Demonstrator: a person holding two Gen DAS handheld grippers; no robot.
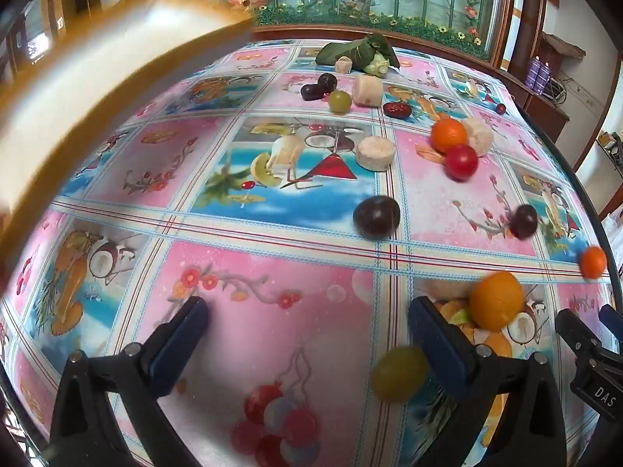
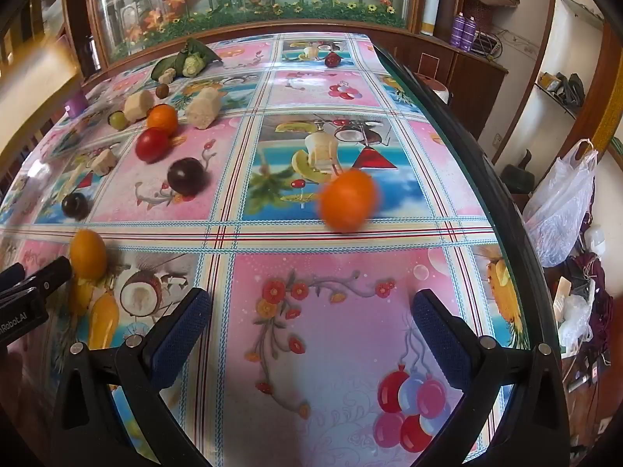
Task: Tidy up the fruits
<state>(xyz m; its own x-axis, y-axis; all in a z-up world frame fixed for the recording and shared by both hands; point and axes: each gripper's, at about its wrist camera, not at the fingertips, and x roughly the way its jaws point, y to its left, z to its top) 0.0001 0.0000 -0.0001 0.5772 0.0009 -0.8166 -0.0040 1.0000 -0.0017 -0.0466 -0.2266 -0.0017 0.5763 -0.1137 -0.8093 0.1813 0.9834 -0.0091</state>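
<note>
Both sets of jaws stand wide apart and empty: my left gripper [image 1: 307,334] and right gripper [image 2: 311,323] hang over the patterned tablecloth [image 2: 331,350]. Fruit lies scattered across it, mostly far left. A blurred green grape [image 1: 399,373] sits just inside the left gripper's right finger, with an orange kumquat [image 1: 496,299] just beyond it. I judge these small, round, smooth-skinned and soft, so I'd pinch gently across the middle.
</note>
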